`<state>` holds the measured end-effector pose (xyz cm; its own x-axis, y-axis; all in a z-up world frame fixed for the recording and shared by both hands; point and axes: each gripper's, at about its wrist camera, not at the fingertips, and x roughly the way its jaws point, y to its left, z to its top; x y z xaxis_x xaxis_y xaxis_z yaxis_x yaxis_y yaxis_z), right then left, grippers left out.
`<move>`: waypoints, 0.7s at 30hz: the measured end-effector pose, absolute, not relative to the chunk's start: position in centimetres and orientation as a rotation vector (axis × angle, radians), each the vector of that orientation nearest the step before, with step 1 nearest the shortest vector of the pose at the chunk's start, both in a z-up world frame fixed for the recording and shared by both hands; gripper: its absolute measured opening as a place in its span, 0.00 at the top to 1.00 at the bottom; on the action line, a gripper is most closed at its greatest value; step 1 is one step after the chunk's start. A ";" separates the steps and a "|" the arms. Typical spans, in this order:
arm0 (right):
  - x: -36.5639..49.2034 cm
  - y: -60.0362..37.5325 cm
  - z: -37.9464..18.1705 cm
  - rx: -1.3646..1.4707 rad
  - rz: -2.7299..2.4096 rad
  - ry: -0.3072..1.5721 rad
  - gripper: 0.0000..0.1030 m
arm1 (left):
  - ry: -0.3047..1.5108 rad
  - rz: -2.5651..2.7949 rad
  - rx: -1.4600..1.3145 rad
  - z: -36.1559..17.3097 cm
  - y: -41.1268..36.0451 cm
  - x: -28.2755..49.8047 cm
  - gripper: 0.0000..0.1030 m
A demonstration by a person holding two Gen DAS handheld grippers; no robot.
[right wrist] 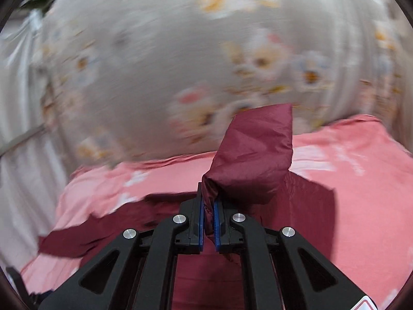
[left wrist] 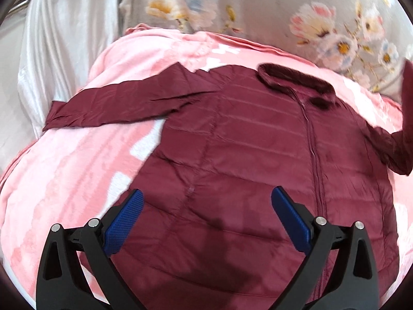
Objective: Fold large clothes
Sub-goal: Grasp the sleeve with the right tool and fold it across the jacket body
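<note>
While the left claw gapes empty, the right claw pinches the jacket's sleeve above the pink blanket.

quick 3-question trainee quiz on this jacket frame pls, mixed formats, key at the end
1. True or false: the right gripper is shut on a sleeve of the maroon quilted puffer jacket.
2. Multiple choice: the left gripper is A) clamped on the collar, B) open above the jacket's lower body, C) gripping the pink blanket.
3. Fill in: the jacket's other sleeve lies stretched out flat on the ____ fleece blanket.

Key: 1 true; 2 B; 3 pink. The raised sleeve is pinched between the right gripper's blue pads; the left gripper's pads stand wide apart, holding nothing.
</note>
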<state>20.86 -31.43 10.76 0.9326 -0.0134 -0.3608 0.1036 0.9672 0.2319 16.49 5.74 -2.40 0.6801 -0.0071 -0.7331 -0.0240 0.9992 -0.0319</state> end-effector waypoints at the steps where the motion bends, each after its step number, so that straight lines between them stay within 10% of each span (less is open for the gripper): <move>1: 21.7 -29.2 10.5 0.232 -0.015 0.382 0.94 | 0.820 0.015 -0.057 -2.3 6.5 16.6 0.06; 14: 26.9 -10.7 -3.4 0.046 0.277 0.757 0.92 | 0.793 0.046 -0.137 -2.5 12.8 17.6 0.06; 21: 25.6 -10.1 -5.8 0.074 0.349 0.851 0.61 | 0.819 -0.080 -0.214 -2.9 12.5 19.4 0.05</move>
